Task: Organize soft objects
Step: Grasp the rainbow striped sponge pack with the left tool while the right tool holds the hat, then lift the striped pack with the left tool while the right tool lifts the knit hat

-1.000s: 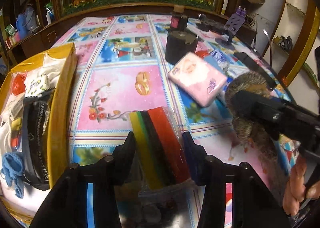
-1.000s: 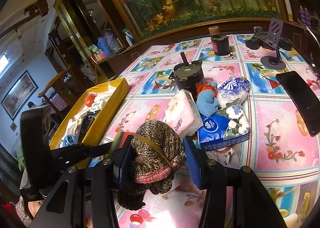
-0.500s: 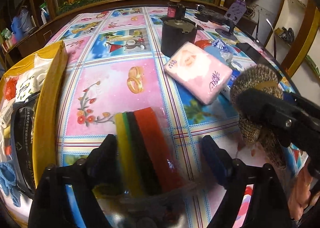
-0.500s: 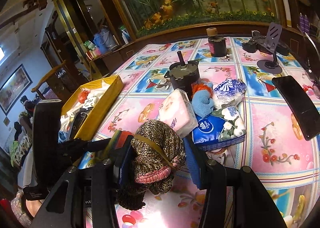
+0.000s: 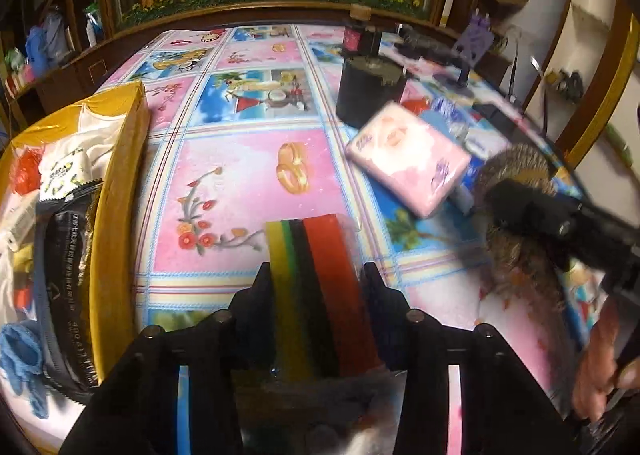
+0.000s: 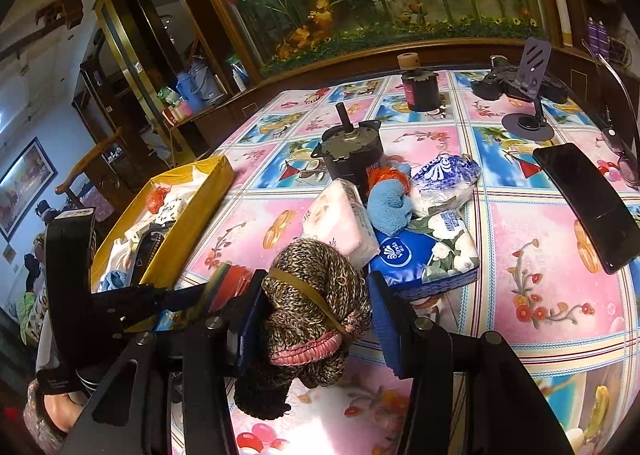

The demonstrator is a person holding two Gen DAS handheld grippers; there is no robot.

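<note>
Striped pack and knitted bundle both gripped

Left wrist: left gripper (image 5: 318, 275) jaws closing on the striped sponge pack (image 5: 316, 279); yellow box (image 5: 120, 191) at nine o'clock.
Right wrist: right gripper (image 6: 316, 311) clenched on the knitted bundle (image 6: 316, 295); pink tissue pack (image 6: 344, 219) at twelve o'clock

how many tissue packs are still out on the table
3: pink pack beside the black motor, blue pack in front, white-blue one behind it. More may be hidden.

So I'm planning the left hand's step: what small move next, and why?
Probably carry the striped pack left to the yellow box. The left claw is closing around it, and other soft items already lie in that box.
</note>
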